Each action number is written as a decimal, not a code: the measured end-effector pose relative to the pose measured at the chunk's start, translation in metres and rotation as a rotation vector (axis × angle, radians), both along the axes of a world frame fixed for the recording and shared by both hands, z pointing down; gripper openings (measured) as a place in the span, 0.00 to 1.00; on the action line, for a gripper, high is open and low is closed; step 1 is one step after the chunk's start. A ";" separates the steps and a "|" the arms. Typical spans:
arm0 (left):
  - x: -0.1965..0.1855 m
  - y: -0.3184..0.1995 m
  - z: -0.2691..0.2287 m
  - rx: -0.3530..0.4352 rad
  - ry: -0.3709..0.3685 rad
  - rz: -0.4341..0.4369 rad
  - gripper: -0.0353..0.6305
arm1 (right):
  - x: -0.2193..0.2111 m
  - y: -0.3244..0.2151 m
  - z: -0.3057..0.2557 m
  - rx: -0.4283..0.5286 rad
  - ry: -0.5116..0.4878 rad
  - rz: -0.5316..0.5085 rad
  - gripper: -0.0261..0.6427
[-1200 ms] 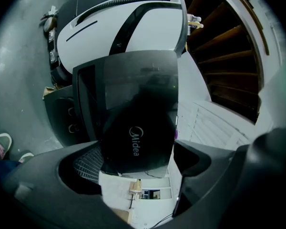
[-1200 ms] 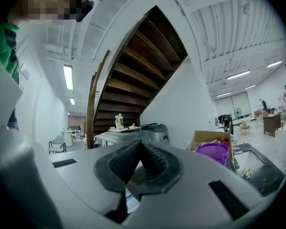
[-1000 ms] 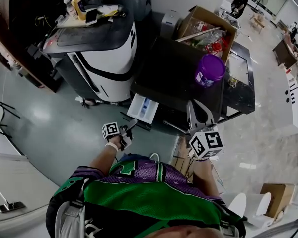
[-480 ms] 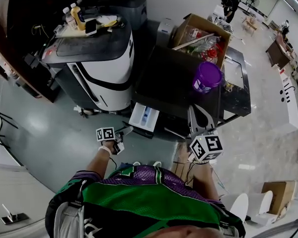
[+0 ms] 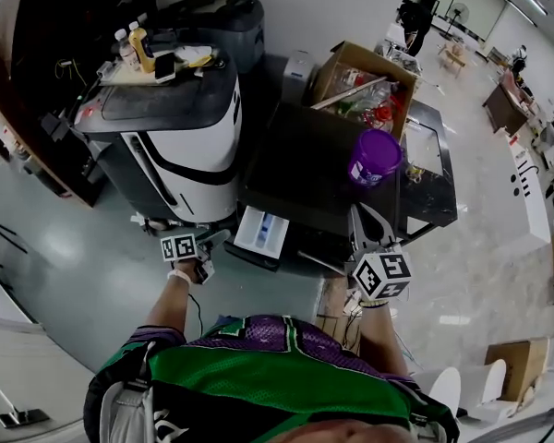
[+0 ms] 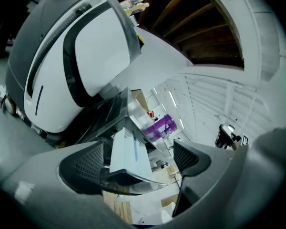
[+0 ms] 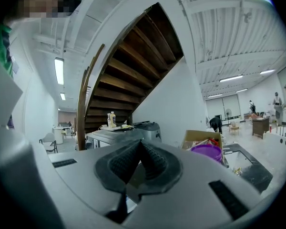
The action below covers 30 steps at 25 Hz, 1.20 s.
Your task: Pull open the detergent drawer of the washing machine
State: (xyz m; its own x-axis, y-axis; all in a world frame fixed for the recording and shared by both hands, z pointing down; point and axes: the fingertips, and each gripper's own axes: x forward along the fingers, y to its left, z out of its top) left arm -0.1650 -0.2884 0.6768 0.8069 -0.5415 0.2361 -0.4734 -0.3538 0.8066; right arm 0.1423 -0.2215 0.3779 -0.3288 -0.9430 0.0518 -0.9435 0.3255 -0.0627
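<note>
At the bottom of the head view, the person's green and purple jersey is filling the near edge, with both forearms reaching up the frame. The left gripper is hovering over the grey floor at centre left, its marker cube facing up. Its jaws are standing wide apart and closing on nothing. In the left gripper view, the drawer's curved front is showing in the gap between the two pads, but neither pad is touching it.

The right gripper is hanging at centre right, over the near right corner of the washing machine. Its jaws are pressing tip to tip in the right gripper view, with nothing between them.

The detergent drawer is sticking out of the near face of the dark washing machine, just right of the left gripper. It is white, and a blue patch is showing inside its open top.

Further up, a purple tub is sitting on the right part of the machine's top. A rounded white and black machine is standing to the left of the washer, and bottles and small items are resting on its lid at upper left. Behind the washer, an open cardboard box is holding mixed goods.
</note>
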 end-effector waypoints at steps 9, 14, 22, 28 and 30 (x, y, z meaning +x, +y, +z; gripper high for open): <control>0.035 -0.015 -0.092 0.281 -0.127 0.062 0.72 | 0.032 -0.001 0.005 -0.023 -0.002 0.035 0.04; 0.065 -0.012 -0.146 0.447 -0.175 0.103 0.72 | 0.036 0.000 0.000 -0.014 -0.011 0.026 0.04; 0.103 0.001 -0.217 0.609 -0.161 0.104 0.72 | 0.052 0.011 -0.004 -0.012 -0.010 0.026 0.04; 0.129 0.025 -0.263 0.721 -0.189 0.137 0.72 | 0.065 0.016 -0.011 0.006 -0.021 0.037 0.04; 0.136 0.033 -0.279 0.767 -0.200 0.148 0.72 | 0.066 0.016 -0.014 0.016 -0.029 0.038 0.04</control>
State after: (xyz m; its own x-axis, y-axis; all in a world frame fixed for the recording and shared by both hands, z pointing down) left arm -0.0291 -0.2552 0.3978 0.8648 -0.5020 -0.0111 -0.4878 -0.8452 0.2185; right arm 0.2082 -0.2059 0.3636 -0.2941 -0.9554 0.0281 -0.9530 0.2908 -0.0853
